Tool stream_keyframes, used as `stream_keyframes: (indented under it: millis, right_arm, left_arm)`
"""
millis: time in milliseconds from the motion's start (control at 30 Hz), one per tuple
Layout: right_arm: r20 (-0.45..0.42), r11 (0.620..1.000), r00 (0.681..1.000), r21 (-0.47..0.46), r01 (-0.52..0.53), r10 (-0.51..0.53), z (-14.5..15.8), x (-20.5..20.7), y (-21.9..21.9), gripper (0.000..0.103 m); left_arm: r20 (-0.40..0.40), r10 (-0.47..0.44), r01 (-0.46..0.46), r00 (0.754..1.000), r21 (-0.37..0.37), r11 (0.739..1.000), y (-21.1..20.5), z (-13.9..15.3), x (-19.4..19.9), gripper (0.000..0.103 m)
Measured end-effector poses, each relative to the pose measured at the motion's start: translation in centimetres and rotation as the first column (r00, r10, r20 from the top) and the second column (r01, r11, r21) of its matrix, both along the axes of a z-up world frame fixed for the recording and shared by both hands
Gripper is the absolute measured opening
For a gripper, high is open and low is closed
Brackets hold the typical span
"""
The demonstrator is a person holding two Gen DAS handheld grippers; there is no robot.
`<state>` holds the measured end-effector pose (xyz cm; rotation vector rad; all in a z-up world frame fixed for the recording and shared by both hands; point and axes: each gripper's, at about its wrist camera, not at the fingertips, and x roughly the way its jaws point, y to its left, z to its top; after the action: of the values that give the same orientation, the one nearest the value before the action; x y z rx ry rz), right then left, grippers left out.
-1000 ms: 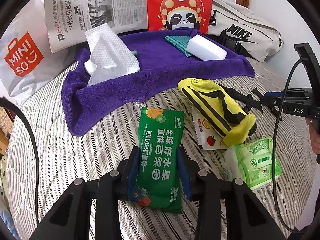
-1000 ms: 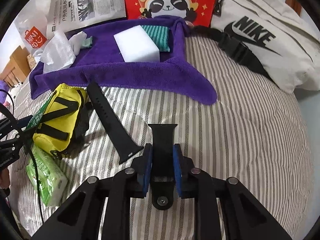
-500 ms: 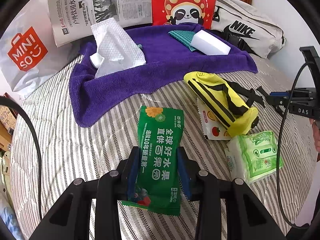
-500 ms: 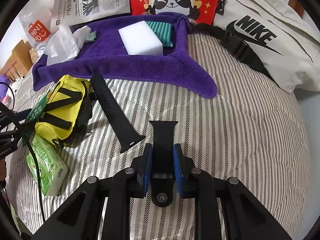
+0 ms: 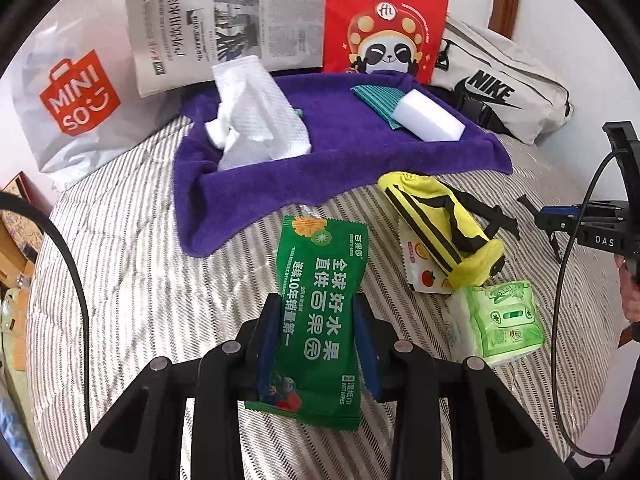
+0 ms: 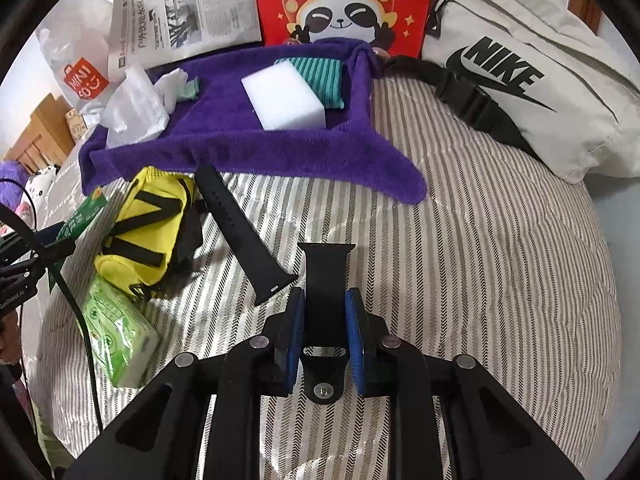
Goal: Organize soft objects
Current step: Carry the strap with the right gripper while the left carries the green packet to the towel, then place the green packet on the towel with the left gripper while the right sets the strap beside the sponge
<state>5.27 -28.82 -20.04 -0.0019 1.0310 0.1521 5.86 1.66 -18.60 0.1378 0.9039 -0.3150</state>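
My left gripper [image 5: 318,336] is shut on a green wet-wipes packet [image 5: 320,312], held above the striped bed in front of the purple towel [image 5: 320,168]. My right gripper [image 6: 326,328] is shut on a short black watch strap piece [image 6: 326,284]. The longer black strap piece [image 6: 236,216] lies on the bed to its left. On the towel lie a white sponge block [image 6: 286,96], a teal cloth [image 6: 320,76] and a white tissue pack [image 5: 256,116]. A yellow pouch [image 5: 440,228], a small fruit-print packet [image 5: 420,268] and a light green tissue pack [image 5: 496,320] lie right of the left gripper.
At the back stand a newspaper [image 5: 224,24], a red panda bag [image 5: 384,20], a Miniso bag [image 5: 76,96] and a beige Nike bag [image 6: 520,68]. My right gripper shows at the right edge of the left wrist view [image 5: 568,216]. Striped bedding [image 6: 500,260] lies to the right.
The left gripper has drawn back and up with the green packet, so the towel looks farther away. The right gripper holds the strap piece almost still.
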Motion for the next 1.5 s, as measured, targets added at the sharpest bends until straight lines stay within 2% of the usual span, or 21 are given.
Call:
stream_keyframes:
  millis: [200,500,733,1000,1233,1500]
  right_arm:
    - [0.029,1.000,1.000,0.016,0.000,-0.001,1.7,0.3,-0.1,0.021]
    - [0.082,0.998,0.996,0.060,-0.034,0.029,4.8,2.4,1.1,0.021]
    - [0.101,0.994,0.994,0.096,-0.053,0.043,5.9,6.0,2.5,0.021]
    - [0.110,0.990,0.992,0.117,-0.080,0.067,6.3,9.5,4.3,0.021]
    - [0.129,0.990,0.989,0.106,-0.092,0.078,6.8,11.6,4.5,0.021]
    - [0.126,0.990,0.988,0.093,-0.103,0.091,6.1,12.7,4.6,0.021]
  left_arm:
    - [0.011,0.006,-0.006,1.000,-0.044,0.999,1.0,1.3,-0.3,0.033]
    - [0.059,0.033,-0.031,0.998,-0.034,0.999,0.6,3.6,0.9,0.033]
    - [0.095,0.020,-0.015,0.995,-0.051,0.999,-0.6,5.3,3.4,0.034]
    - [0.086,-0.003,0.011,0.996,-0.101,0.995,-1.9,6.1,8.0,0.034]
    - [0.056,-0.026,0.032,0.998,-0.112,0.993,-3.8,5.2,12.8,0.034]
    - [-0.013,-0.008,0.008,1.000,-0.061,0.998,-4.1,1.3,16.9,0.034]
